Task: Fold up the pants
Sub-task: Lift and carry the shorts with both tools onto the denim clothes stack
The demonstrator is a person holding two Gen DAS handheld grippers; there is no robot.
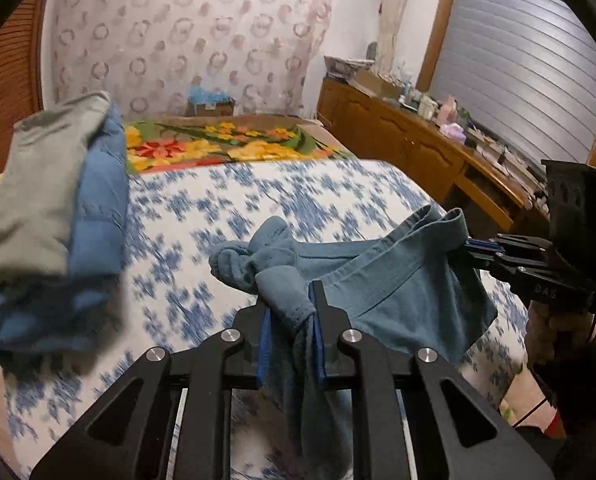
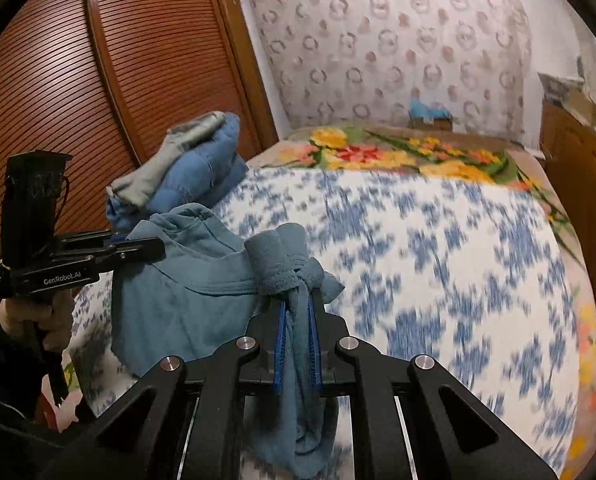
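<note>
1. To the left of your left jaws, well apart, a folded pile [image 1: 58,208] of grey and blue clothes lies on the bed [image 1: 202,216], which has a white cover with blue flowers.
2. Your left gripper [image 1: 289,312] has its jaws pressed almost together, and they are pinching a bunched part of the blue-green pants [image 1: 397,280]. The blue pads [image 1: 264,336] sit on both sides of the cloth, and some cloth hangs down below the jaws.
3. In front of your left jaws, the pants make a thick knot of fabric, and from there the waistband goes to the right.
4. To the right of your left jaws, your right gripper [image 1: 467,246] holds the other end of the waistband. The pants hang between the two grippers, above the bed cover.
5. In the right wrist view, your right gripper [image 2: 298,312] also has its jaws nearly shut, pinching a gathered fold of the pants [image 2: 194,280]. The cloth is wrapped over the tips and falls below them.
6. To the left of your right jaws, your left gripper [image 2: 138,246] bites the waistband, and a hand [image 2: 38,316] holds its handle.
7. Far beyond both jaws, a flowered blanket [image 2: 397,156] lies at the head of the bed.
</note>
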